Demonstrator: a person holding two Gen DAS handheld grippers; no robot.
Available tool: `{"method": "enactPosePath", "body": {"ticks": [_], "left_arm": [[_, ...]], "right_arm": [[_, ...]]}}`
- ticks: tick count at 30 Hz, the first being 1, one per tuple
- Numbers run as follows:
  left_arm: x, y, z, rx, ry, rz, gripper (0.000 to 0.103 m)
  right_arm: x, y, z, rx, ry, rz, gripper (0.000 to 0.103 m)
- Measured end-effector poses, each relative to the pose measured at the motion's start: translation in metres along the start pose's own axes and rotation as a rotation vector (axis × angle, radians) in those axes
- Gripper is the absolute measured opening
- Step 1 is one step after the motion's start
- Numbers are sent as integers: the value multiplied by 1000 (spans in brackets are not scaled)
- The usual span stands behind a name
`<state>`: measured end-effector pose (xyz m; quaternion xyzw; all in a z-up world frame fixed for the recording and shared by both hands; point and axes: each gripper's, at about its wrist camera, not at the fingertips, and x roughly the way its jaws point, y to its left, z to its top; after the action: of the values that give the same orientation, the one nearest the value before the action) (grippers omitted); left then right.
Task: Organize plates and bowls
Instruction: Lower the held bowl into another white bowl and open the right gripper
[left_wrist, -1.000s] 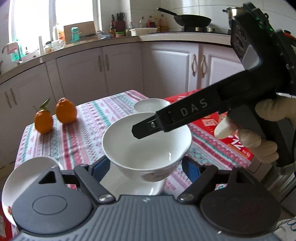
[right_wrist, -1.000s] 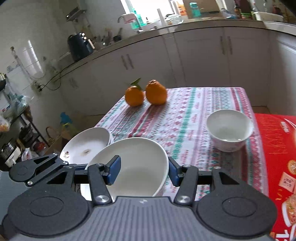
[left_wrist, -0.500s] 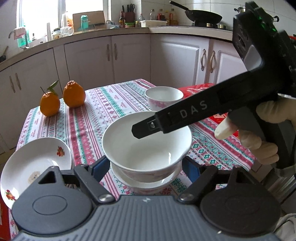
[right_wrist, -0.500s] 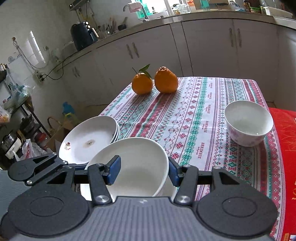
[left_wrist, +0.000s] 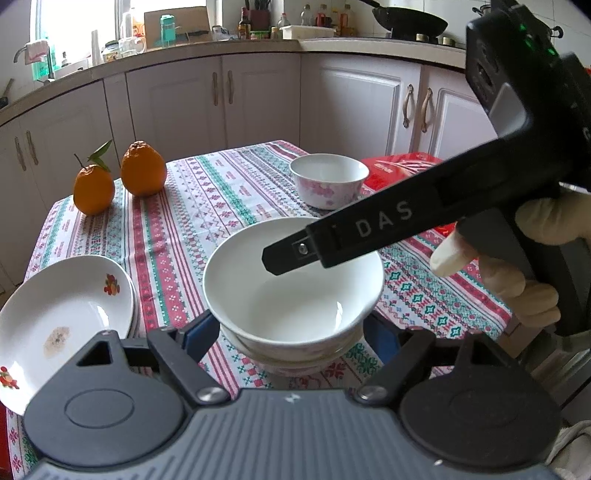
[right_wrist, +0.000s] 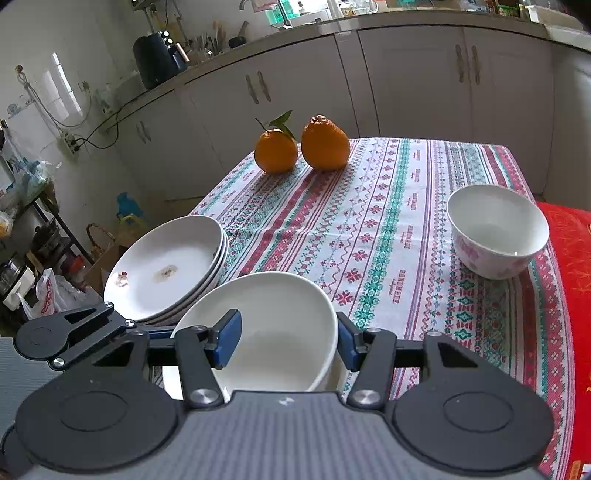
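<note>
Bowls were being nested: the large white bowl (left_wrist: 293, 291) sat between the pads of the left gripper (left_wrist: 291, 332), just above a second bowl (left_wrist: 295, 360) near the table's front edge, apparently so the two would stack. The right gripper (right_wrist: 288, 339) was clamped across the same bowl's rim, one pad inside and one outside, probably to steady it. A small floral bowl (left_wrist: 328, 181) stood apart at the far right. Stacked plates (right_wrist: 166, 266) lay at the near left, and two oranges (right_wrist: 303, 147) at the far left.
</note>
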<state>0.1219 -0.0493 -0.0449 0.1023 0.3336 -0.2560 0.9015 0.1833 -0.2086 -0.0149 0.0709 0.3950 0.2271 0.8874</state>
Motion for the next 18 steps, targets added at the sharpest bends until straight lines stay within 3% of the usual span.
{"method": "enactPosePath", "body": {"ticks": [14,18], "left_arm": [[5,-1,-1,3,7,2,84],[7,-1,-2,3,12,3,85]], "right_arm": [[3,-1,-3,-14,1,-13,61],[4,-1,-3,-16,1,-5,66]]}}
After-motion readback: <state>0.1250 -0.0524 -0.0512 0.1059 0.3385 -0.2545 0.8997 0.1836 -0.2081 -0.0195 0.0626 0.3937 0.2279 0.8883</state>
